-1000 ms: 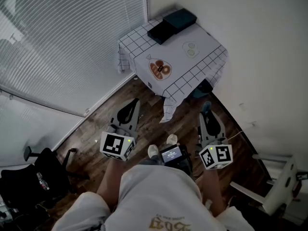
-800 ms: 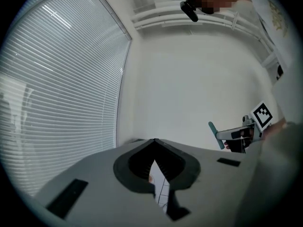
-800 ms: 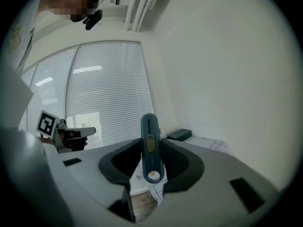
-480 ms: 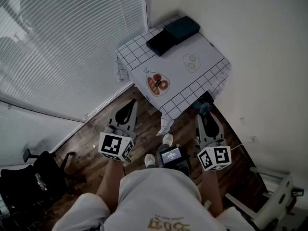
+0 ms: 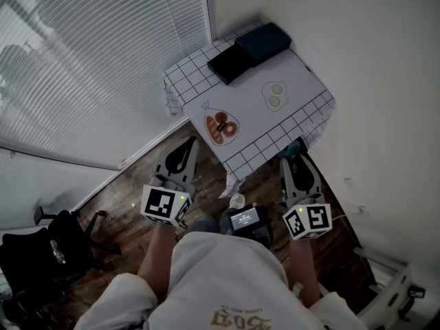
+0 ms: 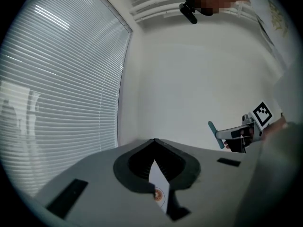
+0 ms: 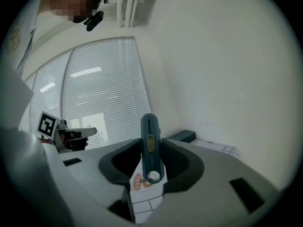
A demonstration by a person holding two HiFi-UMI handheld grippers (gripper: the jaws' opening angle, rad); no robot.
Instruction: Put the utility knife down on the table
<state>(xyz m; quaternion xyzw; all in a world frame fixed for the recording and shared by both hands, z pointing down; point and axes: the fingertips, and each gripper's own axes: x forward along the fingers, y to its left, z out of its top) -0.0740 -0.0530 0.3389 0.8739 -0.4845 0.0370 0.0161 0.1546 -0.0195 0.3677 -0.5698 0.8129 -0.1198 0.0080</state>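
Note:
A teal utility knife [image 7: 150, 145] stands upright between the jaws of my right gripper [image 7: 150, 170], which is shut on it. In the head view the right gripper [image 5: 294, 160] hovers over the near right edge of the small table [image 5: 295, 71], the knife [image 5: 294, 150] poking out ahead of it. The table has a white checked cloth with a printed orange picture [image 5: 221, 128]. My left gripper [image 5: 184, 148] is level with the right one, left of the table's near corner and over the floor. Its jaws [image 6: 155, 167] are shut, with nothing between them.
Two dark flat boxes [image 5: 249, 50] lie at the table's far corner. Window blinds [image 5: 89, 60] fill the left side, and a white wall [image 5: 385, 81] runs close along the right. A black office chair [image 5: 41, 253] stands on the wooden floor at lower left.
The table has come nearer and lower in the head view as the person stepped towards it. Both grippers stay at the same height, the knife still held.

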